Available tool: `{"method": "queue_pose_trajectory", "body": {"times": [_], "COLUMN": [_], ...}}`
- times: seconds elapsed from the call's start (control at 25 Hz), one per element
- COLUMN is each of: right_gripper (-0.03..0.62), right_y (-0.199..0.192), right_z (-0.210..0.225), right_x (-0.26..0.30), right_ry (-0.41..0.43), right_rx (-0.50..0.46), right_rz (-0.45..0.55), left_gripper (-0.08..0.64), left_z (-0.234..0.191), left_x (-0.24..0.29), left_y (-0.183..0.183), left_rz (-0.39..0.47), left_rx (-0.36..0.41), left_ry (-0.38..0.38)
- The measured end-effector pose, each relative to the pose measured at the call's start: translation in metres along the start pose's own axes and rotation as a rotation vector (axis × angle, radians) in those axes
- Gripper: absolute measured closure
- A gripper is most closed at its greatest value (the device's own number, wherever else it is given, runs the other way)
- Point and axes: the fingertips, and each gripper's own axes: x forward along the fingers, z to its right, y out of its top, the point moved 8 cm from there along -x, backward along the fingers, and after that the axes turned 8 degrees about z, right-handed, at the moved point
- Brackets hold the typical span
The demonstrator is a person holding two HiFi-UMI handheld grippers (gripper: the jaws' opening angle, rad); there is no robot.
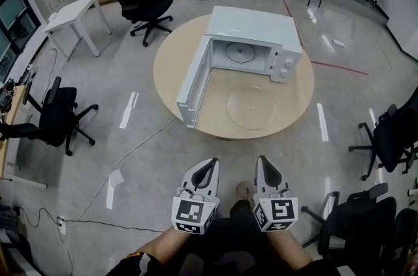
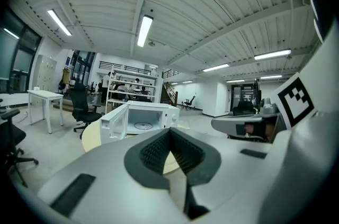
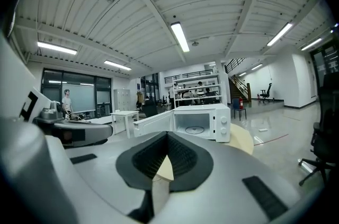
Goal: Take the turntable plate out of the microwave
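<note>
Left tongs (image 1: 210, 164) and right tongs (image 1: 263, 162) hang close to the person's body, both closed on nothing and well apart from the table (image 1: 173, 66). A clear glass plate (image 1: 251, 107) lies on that table just in front of the microwave (image 1: 258, 30), whose door (image 1: 194, 82) stands open (a round shape shows on its floor, ring or plate unclear). The removal looks done. Any further reach should come in low and level, clear of the door.
</note>
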Motion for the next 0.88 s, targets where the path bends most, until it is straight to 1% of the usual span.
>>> {"method": "queue_pose_trajectory", "body": {"times": [0.16, 0.32, 0.44, 0.64, 0.88], "right_gripper": [0.577, 0.577, 0.577, 0.577, 0.577], "right_y": [0.006, 0.012, 0.017, 0.021, 0.021], "right_z": [-0.023, -0.028, -0.029, -0.020, 0.011], "right_x": [-0.024, -0.044, -0.059, -0.093, -0.151], "right_ry": [-0.001, -0.003, 0.009, 0.052, 0.076], "right_rx": [-0.018, -0.037, -0.037, -0.032, -0.023], "right_rz": [0.001, 0.006, 0.016, 0.039, 0.055], "left_gripper": [0.514, 0.514, 0.514, 0.514, 0.514], "left_z": [0.000, 0.012, 0.025, 0.061, 0.125], "left_x": [-0.028, -0.045, -0.060, -0.083, -0.111], "left_y": [0.000, 0.005, 0.009, 0.008, -0.006], "left_rz": [0.007, 0.023, 0.032, 0.039, 0.036], "left_rx": [-0.018, -0.017, -0.006, 0.014, 0.019], "left_ry": [-0.011, -0.016, -0.005, 0.044, 0.087]}}
